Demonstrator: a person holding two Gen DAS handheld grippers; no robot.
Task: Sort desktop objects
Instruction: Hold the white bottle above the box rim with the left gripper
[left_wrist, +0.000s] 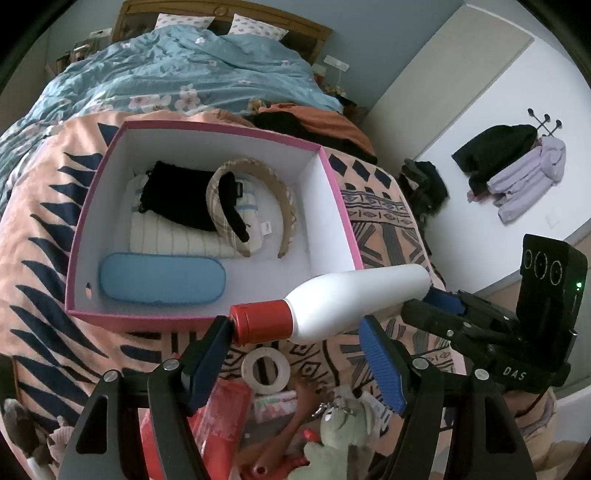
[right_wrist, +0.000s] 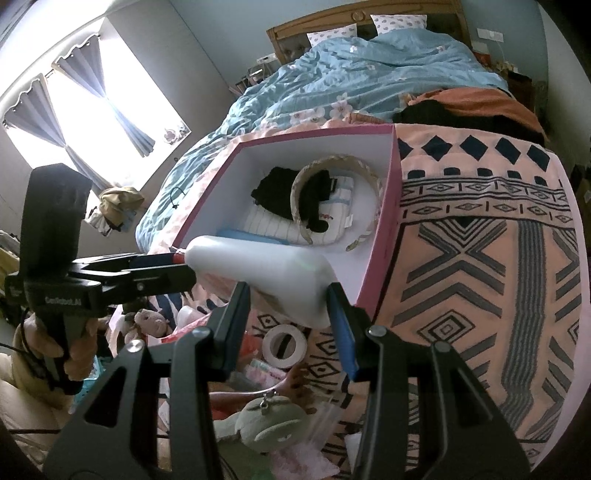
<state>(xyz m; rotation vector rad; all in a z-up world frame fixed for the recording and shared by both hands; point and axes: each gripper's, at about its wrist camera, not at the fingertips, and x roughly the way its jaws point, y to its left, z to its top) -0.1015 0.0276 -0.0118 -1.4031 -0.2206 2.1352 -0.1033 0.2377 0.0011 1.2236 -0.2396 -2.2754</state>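
Patterned bedspread (right_wrist: 480, 258), white bottle (left_wrist: 354, 299) base between right fingers (right_wrist: 341, 325), left fingers (left_wrist: 384, 365) wide.

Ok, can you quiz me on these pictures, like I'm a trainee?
1. True or false: the white bottle has a red cap.
2. Which one clamps the bottle's base? A: left gripper. B: right gripper.
3. What colour is the soft case lying in the pink-rimmed box?

Key: 1 true; 2 B; 3 blue.
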